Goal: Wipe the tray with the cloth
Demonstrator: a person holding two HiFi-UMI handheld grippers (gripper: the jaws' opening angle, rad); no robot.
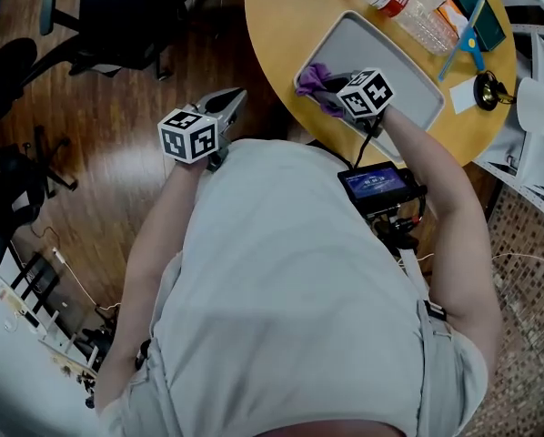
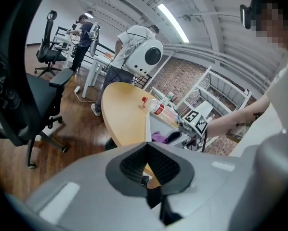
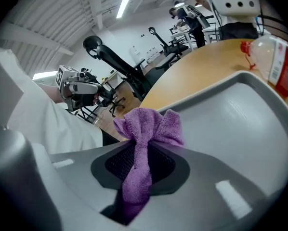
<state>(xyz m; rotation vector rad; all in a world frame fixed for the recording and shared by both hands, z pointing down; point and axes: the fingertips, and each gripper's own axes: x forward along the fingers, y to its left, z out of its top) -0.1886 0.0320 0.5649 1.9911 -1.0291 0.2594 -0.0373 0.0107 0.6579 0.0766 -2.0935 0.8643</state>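
A grey tray (image 1: 395, 57) lies on the round wooden table (image 1: 281, 25). My right gripper (image 1: 325, 86) hovers over the tray's near-left corner, shut on a purple cloth (image 1: 312, 79). In the right gripper view the cloth (image 3: 149, 126) is pinched between the jaws and bunches out above the tray (image 3: 240, 124). My left gripper (image 1: 231, 106) hangs off the table's left side, over the wooden floor, shut with nothing in it. From the left gripper view (image 2: 146, 147) I see the tray (image 2: 156, 126), the cloth (image 2: 159, 137) and the right gripper (image 2: 185, 134).
Plastic water bottles (image 1: 401, 3) and a blue tool (image 1: 468, 39) lie at the table's far side beyond the tray. Black office chairs (image 1: 117, 12) stand on the floor at the left. A small screen (image 1: 377, 185) hangs at the person's waist. Other people (image 2: 129, 52) stand further back.
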